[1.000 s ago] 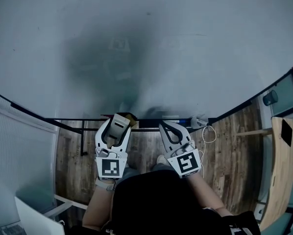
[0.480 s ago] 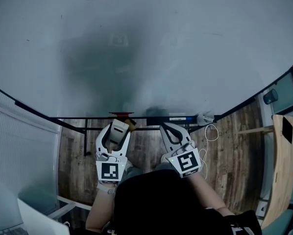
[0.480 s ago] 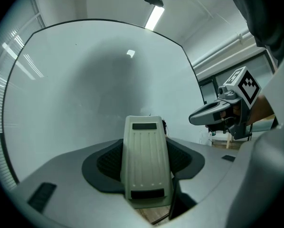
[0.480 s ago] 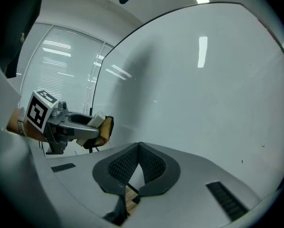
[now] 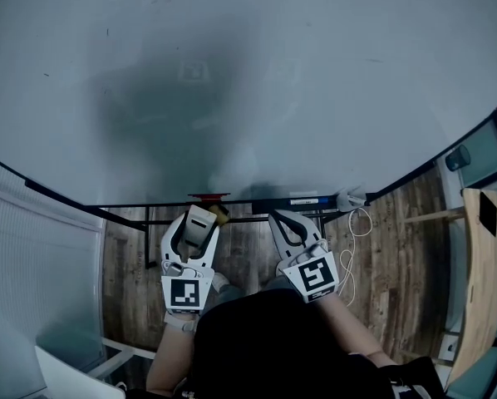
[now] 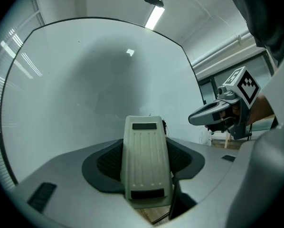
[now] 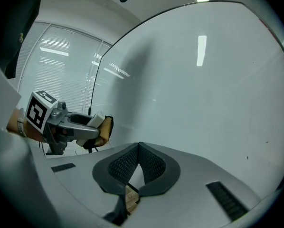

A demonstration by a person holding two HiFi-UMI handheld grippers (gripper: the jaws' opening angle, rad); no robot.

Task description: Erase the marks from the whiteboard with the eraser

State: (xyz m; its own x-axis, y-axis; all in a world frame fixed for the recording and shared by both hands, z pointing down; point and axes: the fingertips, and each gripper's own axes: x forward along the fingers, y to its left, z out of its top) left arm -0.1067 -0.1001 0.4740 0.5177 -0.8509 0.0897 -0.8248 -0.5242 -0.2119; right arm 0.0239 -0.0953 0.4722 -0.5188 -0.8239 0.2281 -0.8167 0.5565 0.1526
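Note:
A big whiteboard [image 5: 257, 81] fills the upper part of the head view, pale and glossy, with only a few tiny specks showing. My left gripper [image 5: 202, 220] is shut on the eraser [image 6: 145, 159], a cream plastic block with a yellowish pad, held just below the board's lower edge. In the right gripper view the eraser [image 7: 99, 125] shows in that gripper at the left. My right gripper [image 5: 282, 220] sits beside the left one, shut with nothing between its jaws, the pads meeting at the tips [image 7: 138, 148].
A tray rail [image 5: 265, 202] along the board's bottom edge carries a red item [image 5: 207, 197] and a marker [image 5: 302, 198]. A white cable [image 5: 356, 214] hangs at its right end. Wooden floor lies below, a wooden chair [image 5: 477, 281] stands at the right, and window blinds [image 5: 32, 248] at the left.
The view has tilted slightly, so the board's lower edge and tray sit a little higher in the picture. Both grippers stay low beside each other, the eraser still held.

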